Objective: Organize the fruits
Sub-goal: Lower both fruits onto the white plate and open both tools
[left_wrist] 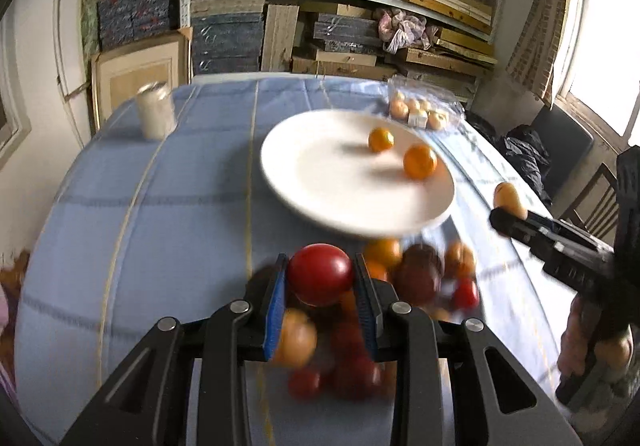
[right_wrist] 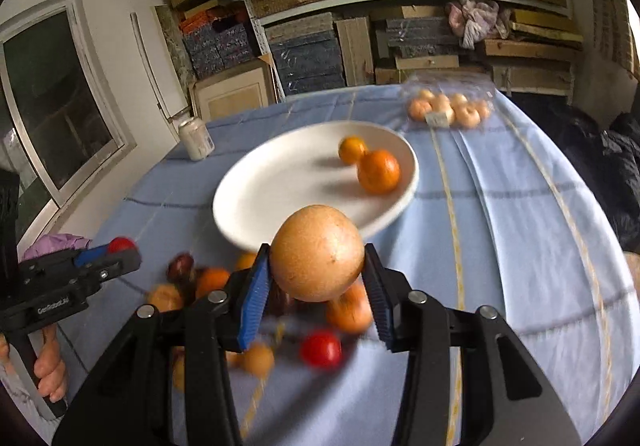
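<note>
While angled down over the table (left_wrist: 132, 214), the left gripper (left_wrist: 320, 280) pinches a red tomato (left_wrist: 320, 273) between its blue pads. Below it lies a blurred pile of fruit (left_wrist: 404, 274). Ahead sits a white plate (left_wrist: 332, 182) with two oranges (left_wrist: 419, 161), a can (left_wrist: 155, 108) far left, a bag (left_wrist: 420, 106) of fruit behind.

From the right wrist, the right gripper (right_wrist: 318, 270) clamps a tan round fruit (right_wrist: 317, 252) just before the plate's (right_wrist: 280, 182) near rim. At left, the left gripper (right_wrist: 116, 252) carries the tomato (right_wrist: 121, 244), a hand (right_wrist: 50, 370) on its handle.
</note>
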